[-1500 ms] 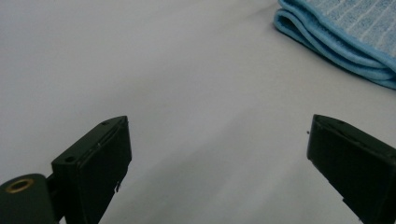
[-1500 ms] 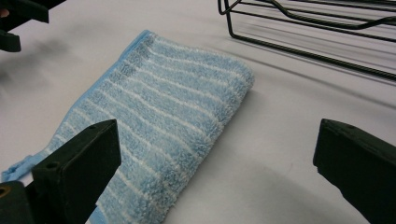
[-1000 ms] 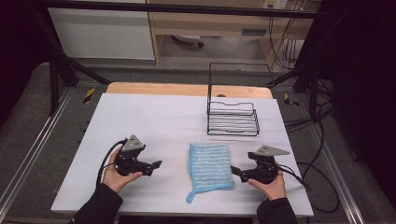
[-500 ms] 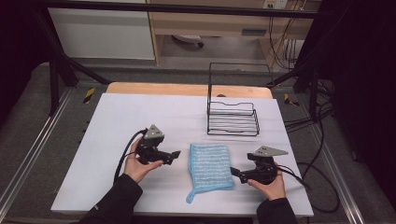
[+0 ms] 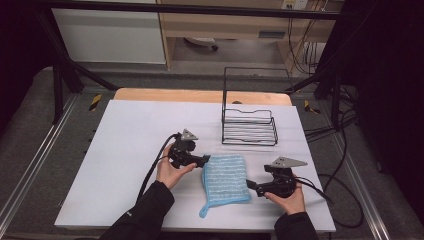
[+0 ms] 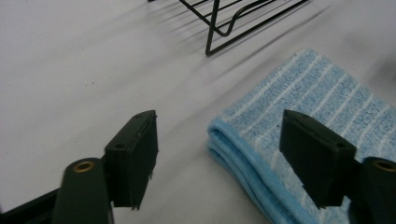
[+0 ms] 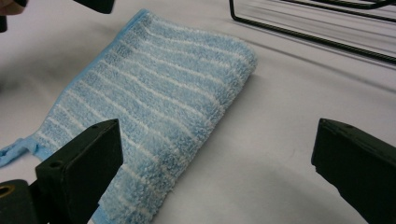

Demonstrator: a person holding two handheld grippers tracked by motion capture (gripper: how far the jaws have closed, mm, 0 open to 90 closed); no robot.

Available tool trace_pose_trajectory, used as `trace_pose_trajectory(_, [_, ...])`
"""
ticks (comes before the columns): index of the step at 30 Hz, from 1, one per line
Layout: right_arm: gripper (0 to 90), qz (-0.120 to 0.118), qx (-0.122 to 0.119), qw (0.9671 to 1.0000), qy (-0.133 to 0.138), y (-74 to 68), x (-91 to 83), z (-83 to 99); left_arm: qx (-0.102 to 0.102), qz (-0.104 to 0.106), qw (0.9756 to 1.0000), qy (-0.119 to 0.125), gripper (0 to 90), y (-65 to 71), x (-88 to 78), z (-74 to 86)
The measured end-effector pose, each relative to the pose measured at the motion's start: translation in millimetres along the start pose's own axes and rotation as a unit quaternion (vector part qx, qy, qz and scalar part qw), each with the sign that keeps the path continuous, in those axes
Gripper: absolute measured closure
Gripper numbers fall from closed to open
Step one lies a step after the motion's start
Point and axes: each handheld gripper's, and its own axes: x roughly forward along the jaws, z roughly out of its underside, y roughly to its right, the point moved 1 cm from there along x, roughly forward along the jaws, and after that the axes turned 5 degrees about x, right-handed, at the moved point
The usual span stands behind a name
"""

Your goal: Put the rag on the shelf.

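1. Sliding rightward since earlier, the left gripper (image 5: 204, 161) now reaches the cloth's (image 5: 226, 178) near corner, jaws closing but apart, not clamping.
2. Folded blue striped cloth lies between both grippers.
3. Right gripper (image 5: 251, 186) gapes beside it; wire rack (image 5: 249, 131) stands beyond.

Black wire rack (image 5: 249, 125) stands on white table (image 5: 130, 135).

My left gripper (image 6: 217, 156) jaws, just closing, straddle the folded blue towel (image 6: 303, 126) corner without touching. Towel lies on white table (image 6: 70, 70); wire rack (image 6: 233, 18) beyond.
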Motion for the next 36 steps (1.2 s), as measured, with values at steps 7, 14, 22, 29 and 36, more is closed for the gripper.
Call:
trace_pose_trajectory(7, [2.6,-0.001,-0.001,1.0000,-0.006,0.1,0.7,0.4,-0.013,0.000,0.9997,-0.021,44.5,-5.0,15.1,2.0])
trace_pose_trajectory(14, [2.8,0.000,0.000,1.0000,-0.007,-0.1,1.2,0.6,-0.026,0.014,0.9989,-0.037,53.3,-6.9,23.6,4.8])
trace_pose_trajectory(22, [2.8,0.000,0.001,1.0000,-0.008,0.0,1.3,0.5,-0.030,0.020,0.9982,-0.047,58.9,-3.4,32.7,7.4])
trace_pose_trajectory(29, [2.8,-0.001,0.003,1.0000,-0.008,0.0,1.0,0.2,-0.034,0.028,0.9979,-0.048,64.0,-1.5,36.4,8.3])
trace_pose_trajectory(36, [2.9,0.000,0.005,1.0000,-0.006,0.7,1.0,-0.8,-0.042,0.031,0.9974,-0.050,68.3,-0.7,36.3,9.2])
